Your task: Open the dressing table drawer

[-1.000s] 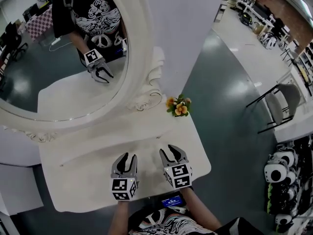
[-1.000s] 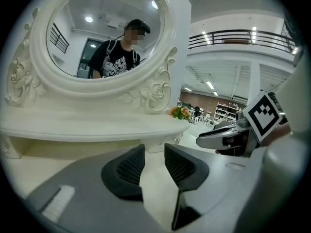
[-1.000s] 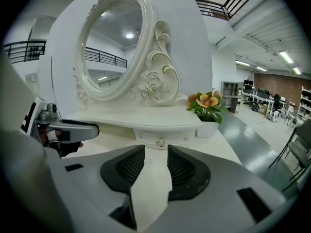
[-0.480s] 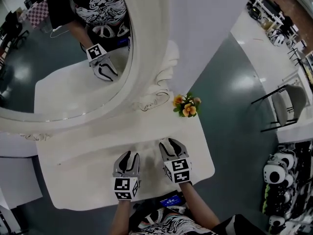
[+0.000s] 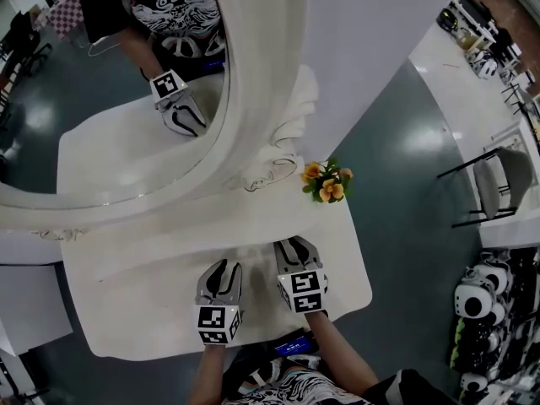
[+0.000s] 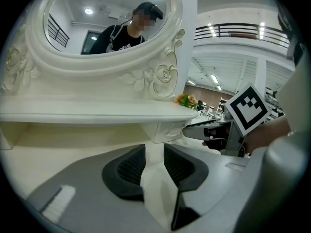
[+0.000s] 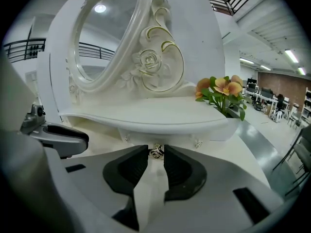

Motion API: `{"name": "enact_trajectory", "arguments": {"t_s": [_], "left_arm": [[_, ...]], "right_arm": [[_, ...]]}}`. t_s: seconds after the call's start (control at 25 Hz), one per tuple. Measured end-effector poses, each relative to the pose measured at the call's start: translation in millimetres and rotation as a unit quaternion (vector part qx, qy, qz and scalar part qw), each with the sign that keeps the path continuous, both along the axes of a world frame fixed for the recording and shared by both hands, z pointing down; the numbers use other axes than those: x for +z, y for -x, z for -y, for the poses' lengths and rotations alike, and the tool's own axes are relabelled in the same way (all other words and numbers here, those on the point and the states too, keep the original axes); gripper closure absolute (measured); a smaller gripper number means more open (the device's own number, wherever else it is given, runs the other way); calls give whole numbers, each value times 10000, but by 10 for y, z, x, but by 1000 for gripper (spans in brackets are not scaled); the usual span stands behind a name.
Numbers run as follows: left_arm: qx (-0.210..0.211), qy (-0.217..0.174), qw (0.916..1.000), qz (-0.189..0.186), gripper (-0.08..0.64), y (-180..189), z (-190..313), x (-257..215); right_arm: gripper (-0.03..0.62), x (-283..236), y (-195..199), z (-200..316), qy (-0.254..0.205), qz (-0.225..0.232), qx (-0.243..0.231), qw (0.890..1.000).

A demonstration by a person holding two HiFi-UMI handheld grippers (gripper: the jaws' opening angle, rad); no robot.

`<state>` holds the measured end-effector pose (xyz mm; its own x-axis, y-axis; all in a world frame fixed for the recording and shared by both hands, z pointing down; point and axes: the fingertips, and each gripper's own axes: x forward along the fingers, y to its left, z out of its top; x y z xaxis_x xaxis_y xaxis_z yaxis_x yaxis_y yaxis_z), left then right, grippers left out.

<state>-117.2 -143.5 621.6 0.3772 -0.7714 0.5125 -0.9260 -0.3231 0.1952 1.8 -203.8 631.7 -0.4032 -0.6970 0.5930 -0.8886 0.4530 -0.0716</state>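
Observation:
The white dressing table (image 5: 152, 310) carries an oval mirror (image 5: 126, 142) and a low raised shelf (image 7: 146, 115). The small drawer's front (image 7: 138, 136) sits under that shelf, with a shiny metal knob (image 7: 156, 152) on it. My right gripper (image 7: 156, 148) (image 5: 294, 248) has just been closing, and its fingertips now sit against both sides of the knob. My left gripper (image 6: 154, 147) (image 5: 221, 270) hovers beside it over the tabletop. Its jaws have just been closing a little but stay open, with only bare table between them.
A pot of orange and yellow flowers (image 5: 327, 181) (image 7: 221, 93) stands at the shelf's right end. The mirror shows a person and one gripper reflected (image 5: 177, 108). Grey floor (image 5: 405, 167), a chair (image 5: 498, 180) and shelving lie to the right.
Both grippers have eased forward and down toward the shelf. The right gripper's jaws, wide open a second ago, have narrowed around the knob. The head view has shifted slightly.

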Motion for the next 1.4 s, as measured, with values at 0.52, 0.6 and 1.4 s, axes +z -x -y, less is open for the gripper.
{"name": "enact_trajectory", "arguments": {"t_s": [0.52,0.6,1.4], "left_arm": [[112,-36,9998,160,445,-45,-66,-9],[178,-47,9996,220,445,-67,-81,-16],[318,-130,9992,209,445,-124,-82,-66]], "right_arm": [[491,4,-83,-303,-31,-23,57,10000],[491,7,-92,-354,14,2,79,10000],[488,69,-162,-535,131,26,155,9998]]}}
